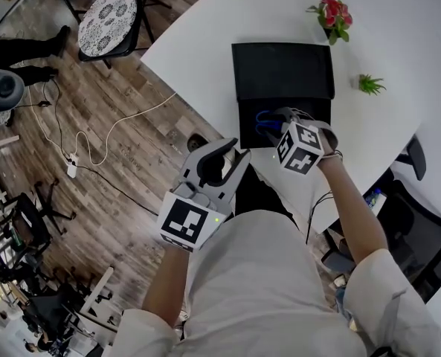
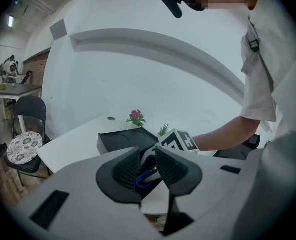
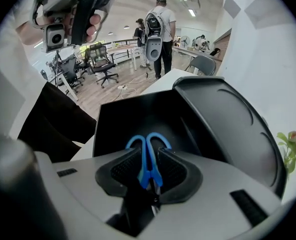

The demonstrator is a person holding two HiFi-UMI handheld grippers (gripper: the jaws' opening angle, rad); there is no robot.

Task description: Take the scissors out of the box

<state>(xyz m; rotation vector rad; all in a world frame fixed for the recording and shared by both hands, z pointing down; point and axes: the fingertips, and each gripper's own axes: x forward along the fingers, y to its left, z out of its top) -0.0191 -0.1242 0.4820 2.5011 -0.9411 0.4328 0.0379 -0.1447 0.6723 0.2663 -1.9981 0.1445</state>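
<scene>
Scissors, blue-handled, lie inside the open black box, which rests on the white table. The box lid stands raised behind the tray.

Right gripper: pointed steeply down into the box. Its fingers stand a narrow gap apart, one on each side of the scissors. The two handle shanks run up through that gap and nearly fill it; the handle loops rise just beyond the fingertips. The pads sit close against the shanks, but no firm clamp on them is evident. The scissors remain within the box.

Left gripper: held off the near edge of the table, well apart from the box and aimed toward it. Its fingers are likewise a narrow gap apart, with nothing between them. Only a distant part of the blue handle and the right gripper's marker cube show past them.

Other items: a small red flower and a small green plant stand on the table beyond and to the right of the box, clear of both grippers.
</scene>
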